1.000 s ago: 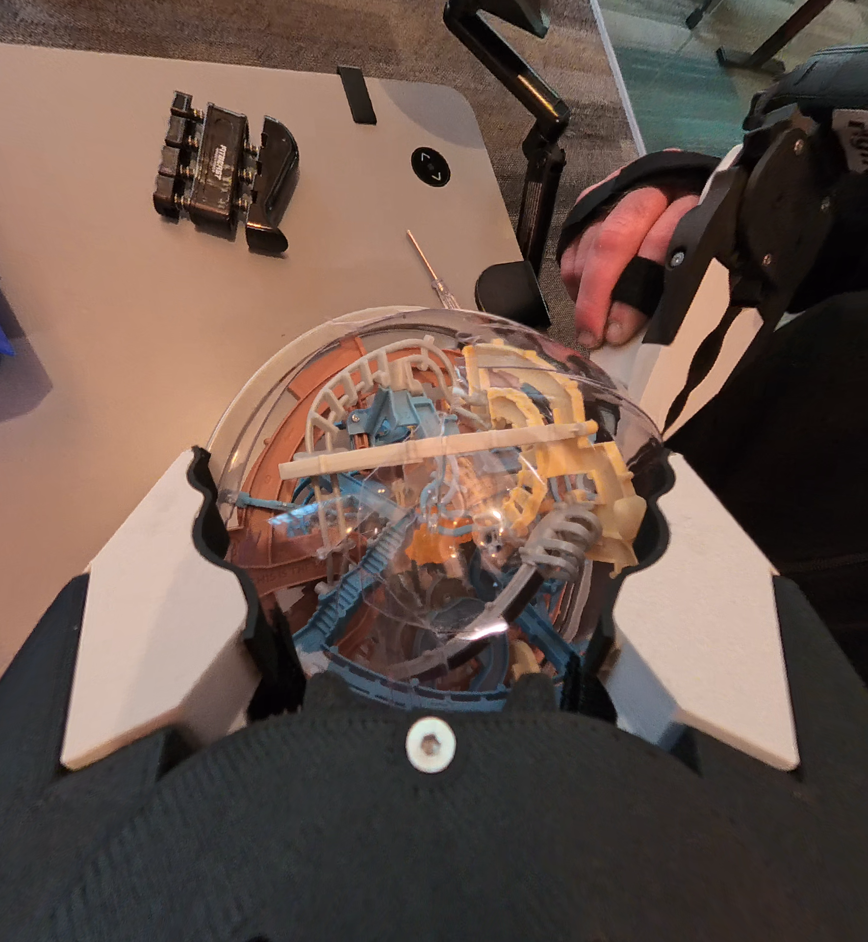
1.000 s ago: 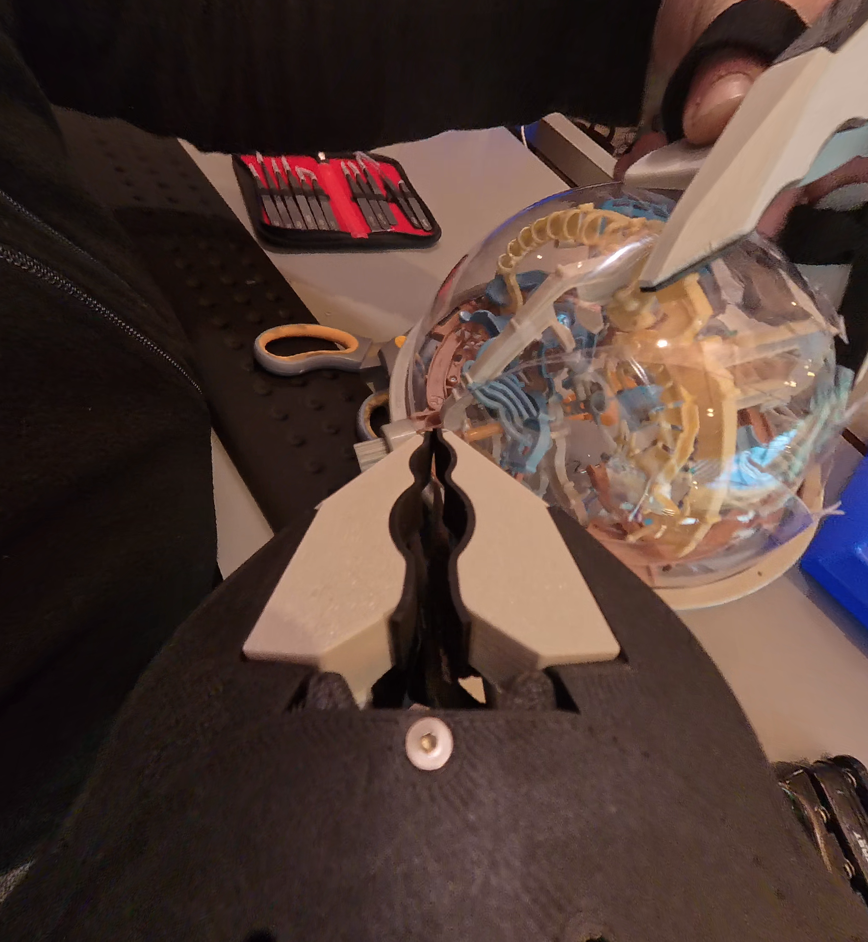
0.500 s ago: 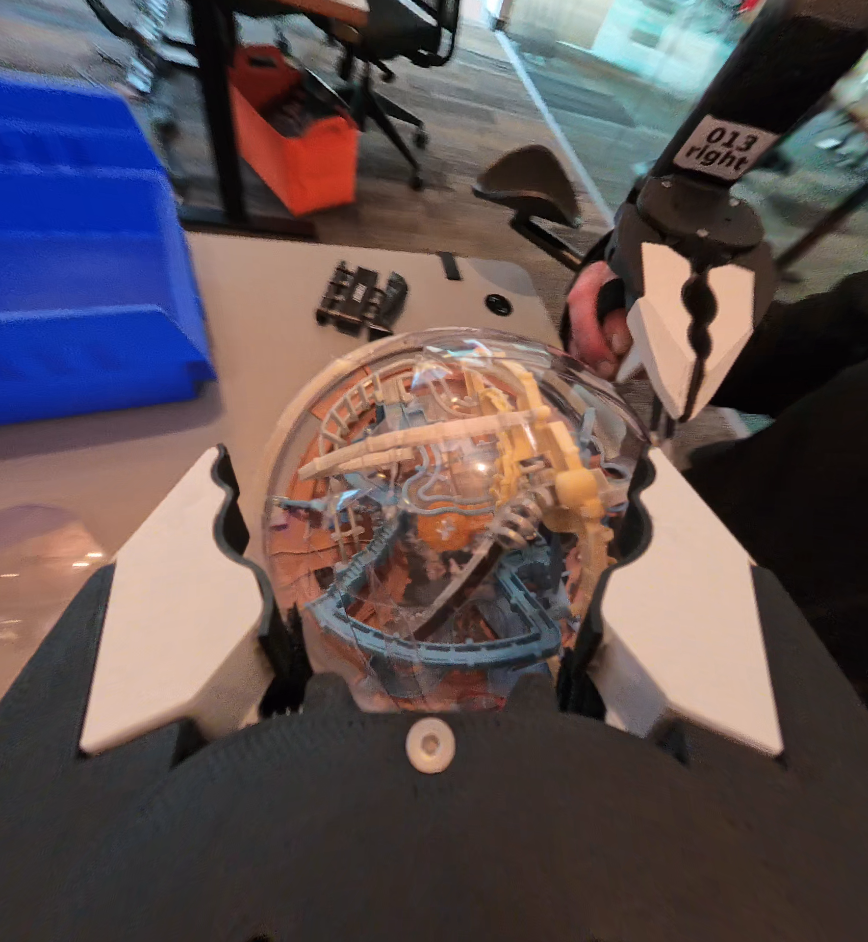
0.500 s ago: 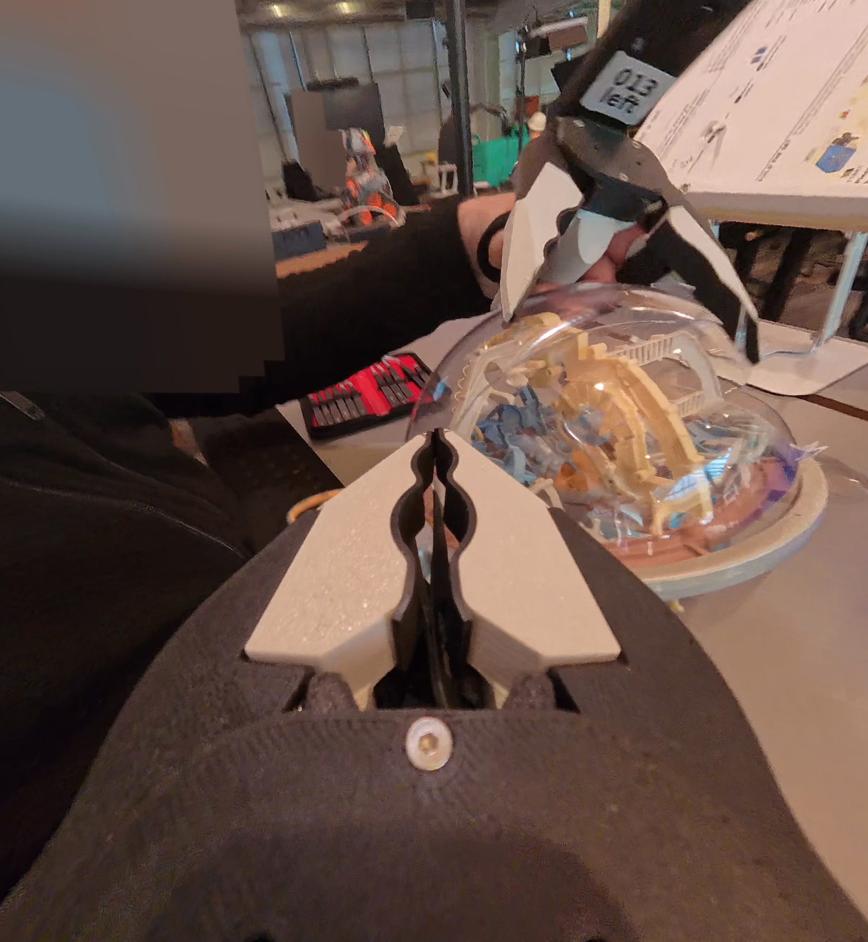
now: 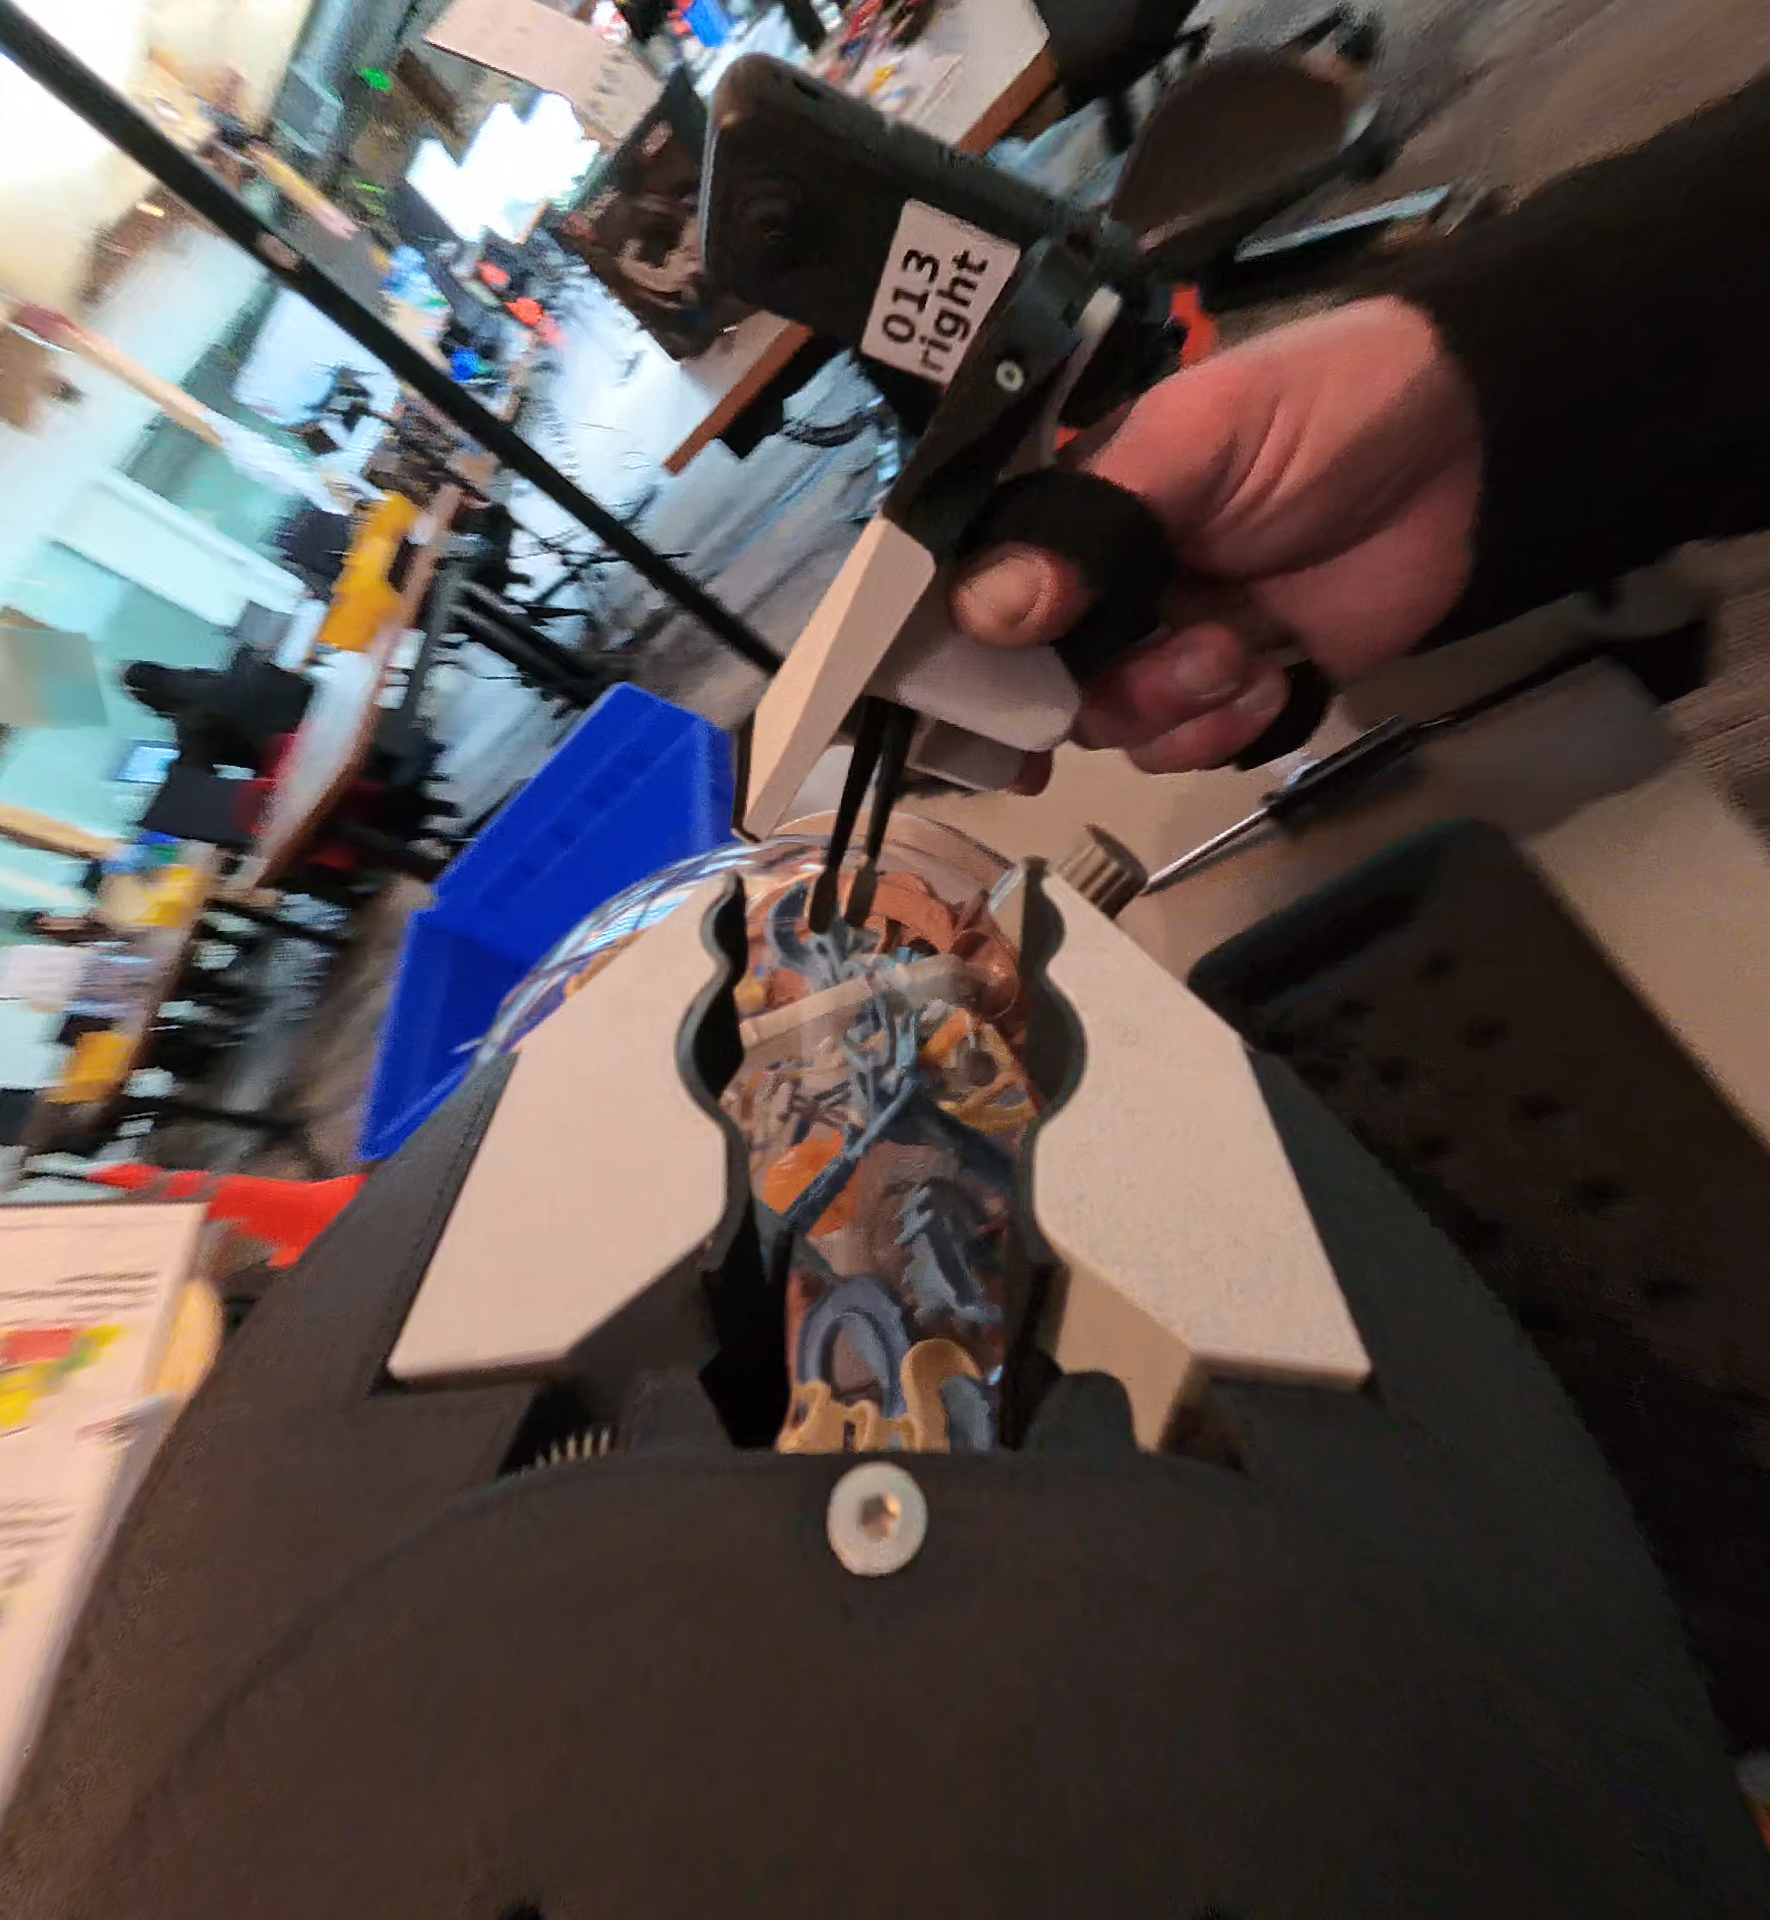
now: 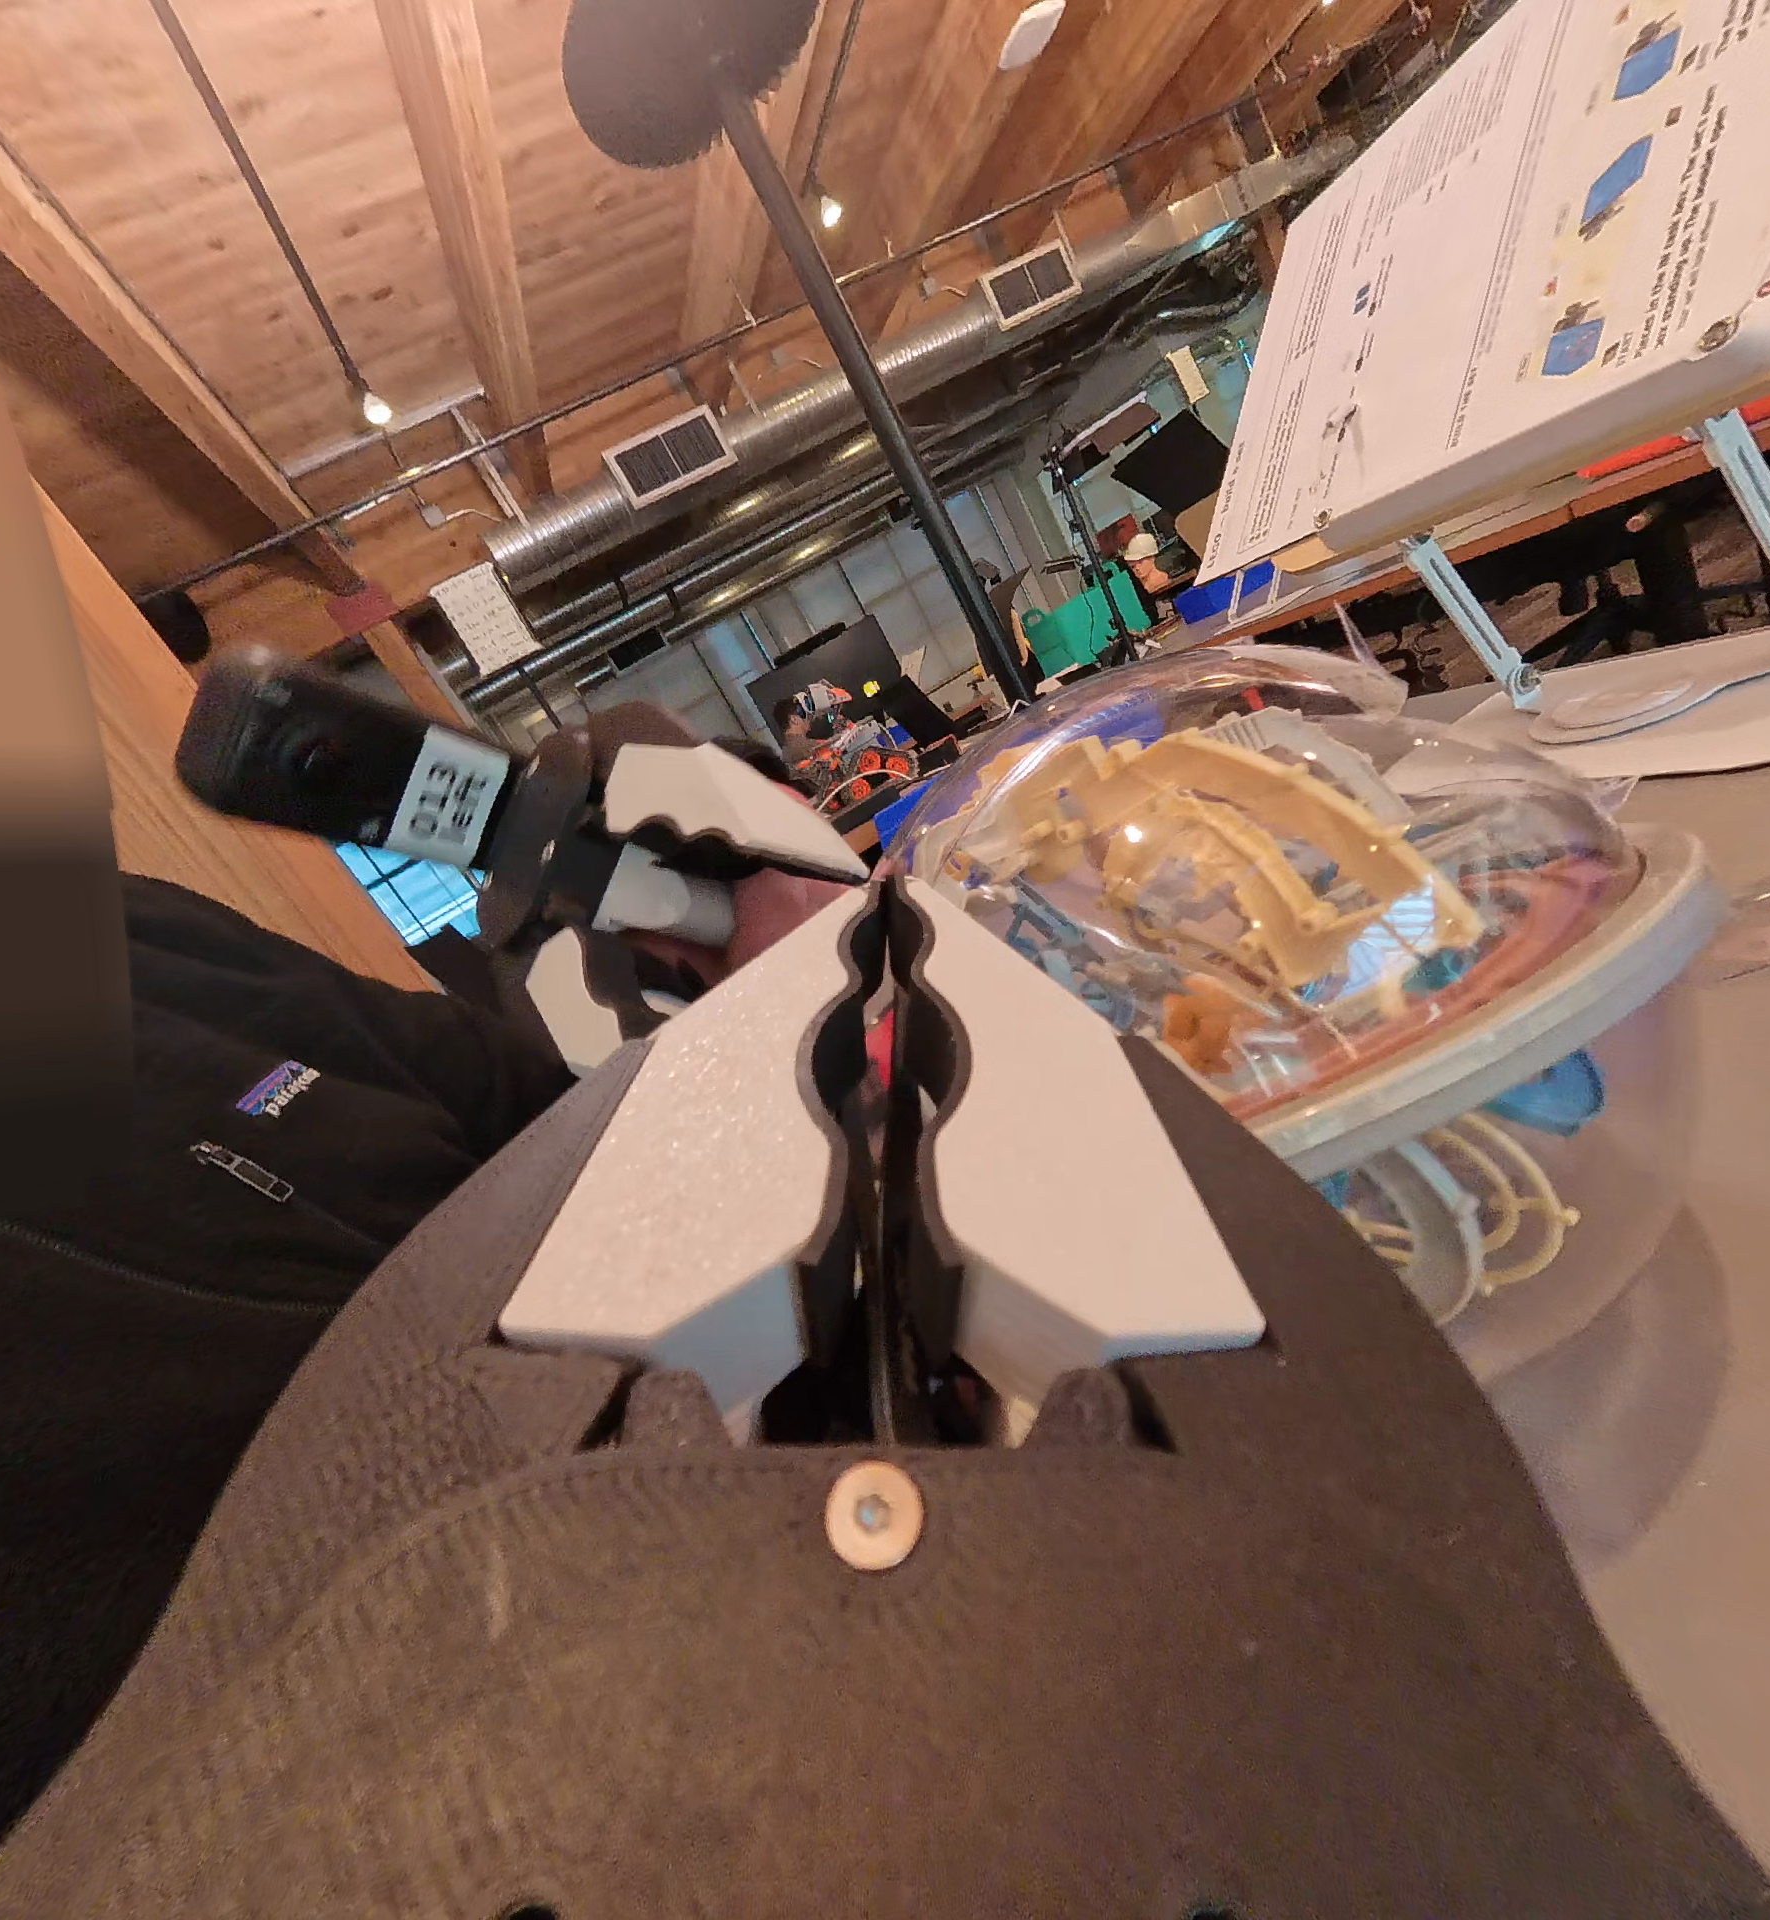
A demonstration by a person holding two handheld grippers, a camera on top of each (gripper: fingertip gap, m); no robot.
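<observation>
A clear plastic dome [image 6: 1276, 831] with a tan, blue and brown maze inside rests tilted on the grey table [image 6: 1691, 1403]. My left gripper [image 5: 881, 894] has its jaws partly closed on the dome's near edge, and maze parts [image 5: 891, 1122] fill the gap between its fingers. It also shows in the right wrist view [image 6: 715, 935], at the dome's left side. My right gripper [image 6: 886, 888] is shut on thin black tweezers [image 5: 855, 821]. In the left wrist view the right gripper [image 5: 777, 800] is just above the dome, and the tweezer tips reach the maze beside a blue part.
A blue bin [image 5: 569, 914] stands behind the dome. A screwdriver [image 5: 1307, 800] and a black dotted mat [image 5: 1483, 1091] lie to the right. A printed sheet on a white stand [image 6: 1535, 312] is behind the dome. A person's hand [image 5: 1276, 540] holds the right gripper.
My left gripper has swung from over the dome's top to its side and its jaws have narrowed. The right gripper with the tweezers has come in to the dome's edge.
</observation>
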